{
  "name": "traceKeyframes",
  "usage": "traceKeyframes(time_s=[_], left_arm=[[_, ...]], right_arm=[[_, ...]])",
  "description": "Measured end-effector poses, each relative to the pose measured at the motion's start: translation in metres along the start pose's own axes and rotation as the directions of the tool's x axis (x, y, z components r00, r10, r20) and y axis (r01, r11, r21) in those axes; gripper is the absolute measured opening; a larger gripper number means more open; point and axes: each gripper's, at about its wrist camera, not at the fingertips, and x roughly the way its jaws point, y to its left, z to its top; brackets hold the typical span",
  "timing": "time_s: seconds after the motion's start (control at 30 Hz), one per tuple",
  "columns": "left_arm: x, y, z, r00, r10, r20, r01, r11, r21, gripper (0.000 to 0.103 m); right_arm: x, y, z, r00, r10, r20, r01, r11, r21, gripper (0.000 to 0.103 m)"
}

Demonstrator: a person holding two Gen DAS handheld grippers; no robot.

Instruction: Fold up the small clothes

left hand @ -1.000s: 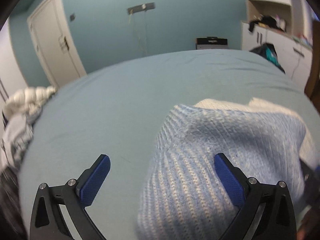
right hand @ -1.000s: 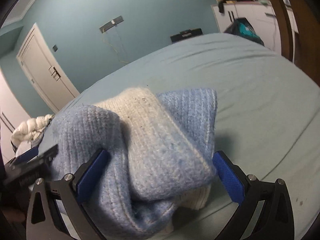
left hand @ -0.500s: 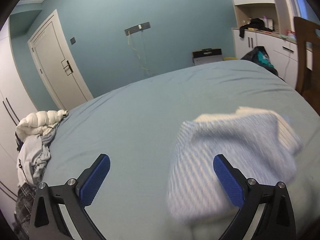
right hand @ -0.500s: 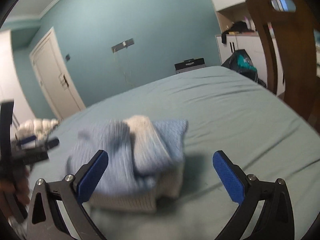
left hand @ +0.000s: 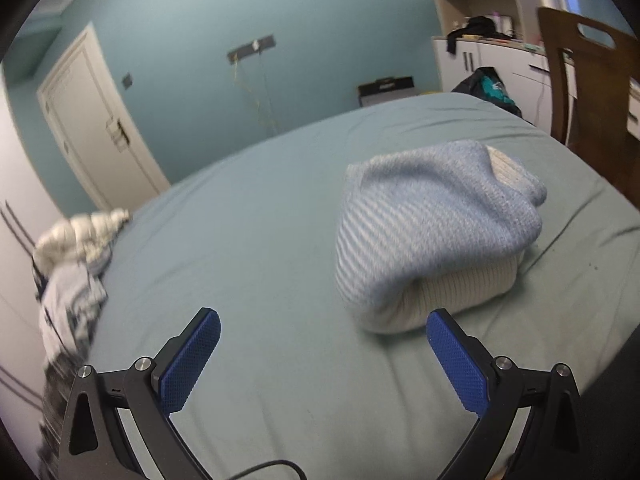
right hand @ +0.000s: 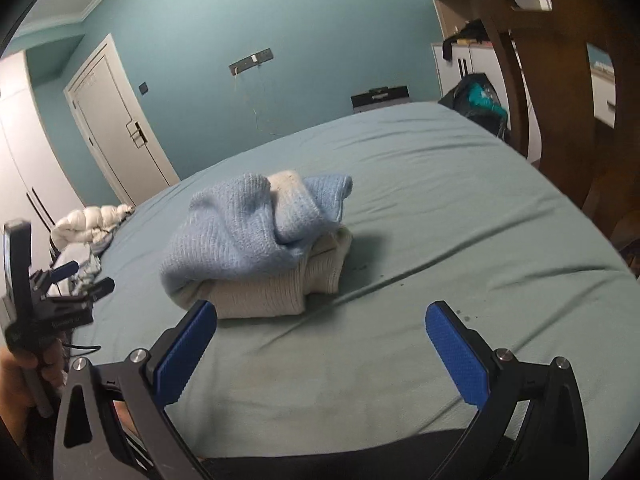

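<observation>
Pale blue and cream knitwear, a folded sweater (left hand: 436, 236), sits in a compact bundle on a bed covered with a grey-green sheet (left hand: 256, 240). Its ribbed blue layer lies on top, and a cream layer shows underneath along the near edge and at one far corner. In the left wrist view, the left gripper (left hand: 322, 354) hangs just above the sheet with its two blue-padded fingers spread wide and nothing between them; the bundle lies ahead and to the right, just beyond the right-hand pad. In the right wrist view, the right gripper (right hand: 320, 346) is likewise spread wide and holds nothing, and the sweater (right hand: 256, 240) lies ahead and slightly to the left, apart from both pads. At the left edge of that view the other gripper appears, held in a hand (right hand: 24, 376). A heap of white and grey clothes (left hand: 76, 256) lies at the far left edge of the bed. Behind the bed stand a teal wall, a white door (right hand: 116, 128), white cabinets and a wooden chair (right hand: 560, 92) to the right.
</observation>
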Motion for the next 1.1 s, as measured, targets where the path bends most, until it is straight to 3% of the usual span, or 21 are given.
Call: traceKeyframes(time_s=[0.1,0.33,1.1], left_arm=[[0.004,0.002,-0.004,0.999,0.0,-0.032,-0.001,1.0,-0.03,0.103],[0.013,-0.006,-0.007,0.997,0.019,-0.08,-0.018,1.0,0.009,0.103],[0.013,-0.014,-0.01,0.995,0.041,-0.086,-0.034,0.996,0.083,0.103]], right_arm=[[0.005,0.013,-0.003,0.998,-0.065,0.0,0.065,0.996,-0.055,0.102],[0.024,0.032,-0.007,0.991,-0.113,-0.067,0.101,0.982,-0.162,0.102],[0.022,0.033,-0.01,0.99,-0.113,-0.087,0.096,0.98,-0.172,0.102]])
